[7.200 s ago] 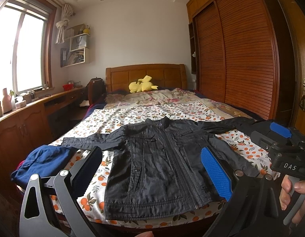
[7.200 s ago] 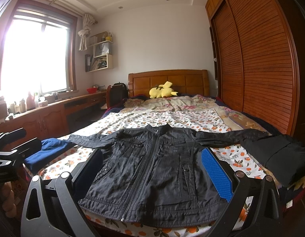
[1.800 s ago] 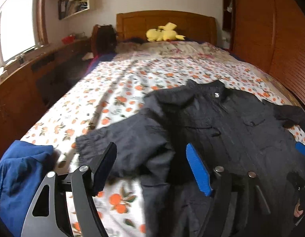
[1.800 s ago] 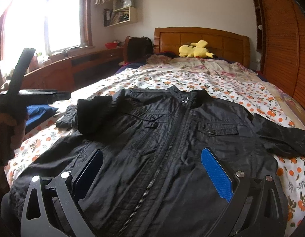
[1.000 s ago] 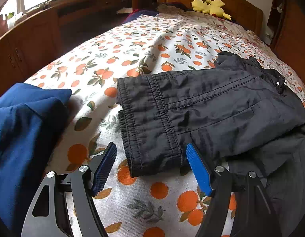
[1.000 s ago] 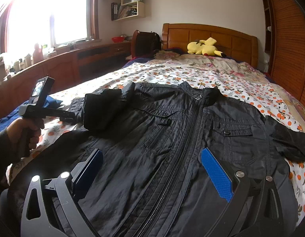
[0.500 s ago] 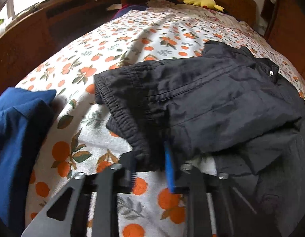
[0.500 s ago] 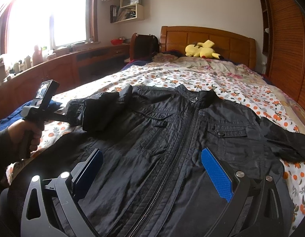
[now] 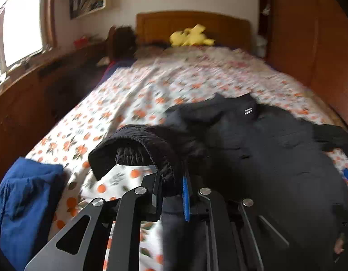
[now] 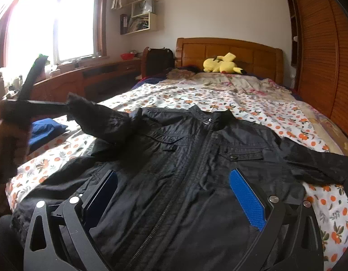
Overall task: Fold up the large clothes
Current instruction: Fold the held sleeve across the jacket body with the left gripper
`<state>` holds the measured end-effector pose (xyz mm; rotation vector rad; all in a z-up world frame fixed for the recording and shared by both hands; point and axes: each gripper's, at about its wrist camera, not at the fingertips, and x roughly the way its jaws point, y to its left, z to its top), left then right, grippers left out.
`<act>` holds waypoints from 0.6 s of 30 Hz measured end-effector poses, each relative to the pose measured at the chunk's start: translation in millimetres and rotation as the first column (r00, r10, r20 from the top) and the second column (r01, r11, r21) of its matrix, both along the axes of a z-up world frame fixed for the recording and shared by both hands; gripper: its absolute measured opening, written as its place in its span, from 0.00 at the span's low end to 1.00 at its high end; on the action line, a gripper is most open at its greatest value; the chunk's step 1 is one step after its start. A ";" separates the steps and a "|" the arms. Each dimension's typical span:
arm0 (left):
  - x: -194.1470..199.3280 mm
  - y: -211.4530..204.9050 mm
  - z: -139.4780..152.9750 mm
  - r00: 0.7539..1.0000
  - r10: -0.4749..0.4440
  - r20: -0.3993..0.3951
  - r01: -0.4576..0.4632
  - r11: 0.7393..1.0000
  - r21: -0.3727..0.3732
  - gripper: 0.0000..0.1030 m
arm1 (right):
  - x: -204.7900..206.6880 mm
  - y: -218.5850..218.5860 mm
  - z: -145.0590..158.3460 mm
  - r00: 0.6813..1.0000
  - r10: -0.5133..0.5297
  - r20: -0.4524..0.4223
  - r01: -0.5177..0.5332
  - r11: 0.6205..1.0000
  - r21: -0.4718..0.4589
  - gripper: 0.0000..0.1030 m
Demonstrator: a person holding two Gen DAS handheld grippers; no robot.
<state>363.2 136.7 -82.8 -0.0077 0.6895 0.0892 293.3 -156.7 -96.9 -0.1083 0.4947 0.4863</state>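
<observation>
Gripping: left gripper [image 9: 171,181] has just been closing, and its jaws now pinch the ribbed cuff [image 9: 151,151] of the jacket's left sleeve, cuff raised off the bedspread [image 9: 133,94].
Far left: blue garment [image 9: 27,198], bunched at the near left edge of the bed; well apart from the sleeve.
Left sleeve: seen from the right wrist, it hangs in the air from the left gripper [image 10: 66,107], draped back to the shoulder.
Centre: black jacket [image 10: 196,169] lies front-up on the bed, zip closed, collar toward the far headboard [image 10: 228,49].
Right gripper: right gripper [image 10: 174,196] hovers over the near hem, jaws wide apart, nothing between the pads.
Right sleeve: right sleeve [image 10: 316,160] stretched flat toward the right edge, not yet folded.
Step in hand, judged: carry the cuff right across the chest, keep it low and taut so the sleeve lays flat without dragging the body; the free gripper could pin the hem.
Containers: wall shelf [image 10: 141,15], far left, holds books and boxes; contents otherwise too small to tell.
</observation>
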 end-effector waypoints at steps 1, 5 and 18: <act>-5.0 -7.6 4.2 1.000 -0.015 0.012 0.015 1.000 -0.003 0.14 | -1.2 -2.7 1.0 1.000 -0.005 0.003 0.005 1.000 -0.001 0.94; -30.8 -47.3 13.2 0.995 -0.088 0.046 0.087 0.996 0.010 0.14 | -5.4 -13.2 4.5 1.000 -0.024 0.014 0.024 1.000 0.002 0.94; -92.4 -74.7 -35.1 0.990 -0.130 0.046 0.132 0.990 -0.044 0.25 | -6.3 -17.4 9.6 0.999 -0.035 0.018 0.035 0.999 -0.002 0.94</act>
